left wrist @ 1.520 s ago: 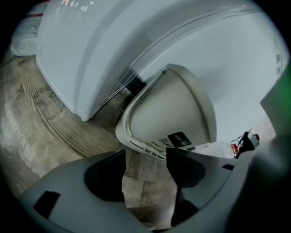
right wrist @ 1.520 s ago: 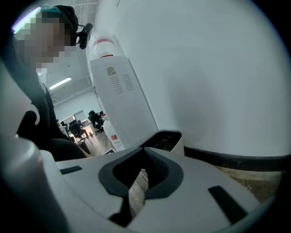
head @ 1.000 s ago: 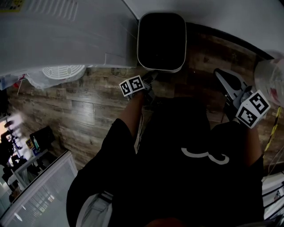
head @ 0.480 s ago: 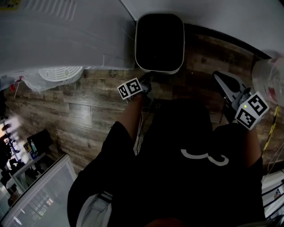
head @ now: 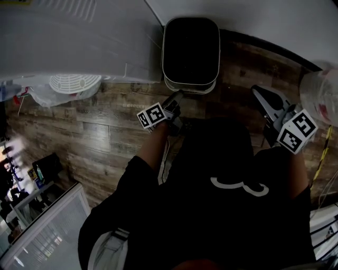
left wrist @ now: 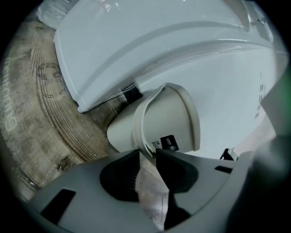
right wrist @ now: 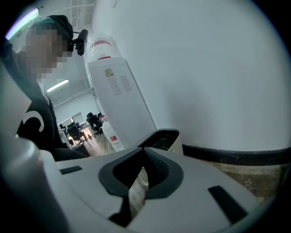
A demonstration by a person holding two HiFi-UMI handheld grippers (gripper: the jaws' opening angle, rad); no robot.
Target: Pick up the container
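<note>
Left gripper view: left gripper (left wrist: 148, 154) closing, rim of container (left wrist: 169, 119) nipped between its tips, body just ahead. Jaws of right gripper (right wrist: 144, 169) together, nothing held, container farther ahead. Grasp nearly made; lift probably still to come.

The container (head: 191, 51) is a cream-white bin with a rounded-rectangle mouth, a thick lip and a dark inside. From the head view it sits at 12 o'clock, mouth upward, on the wood-plank floor (head: 105, 132) and close against the white wall (head: 253, 16). A small dark label marks its inner wall (left wrist: 169, 142). Its 6 o'clock rim lies between the closing jaws of the left tool (head: 177, 96), pinched at their tips. Whether its base has left the floor cannot be told
</note>
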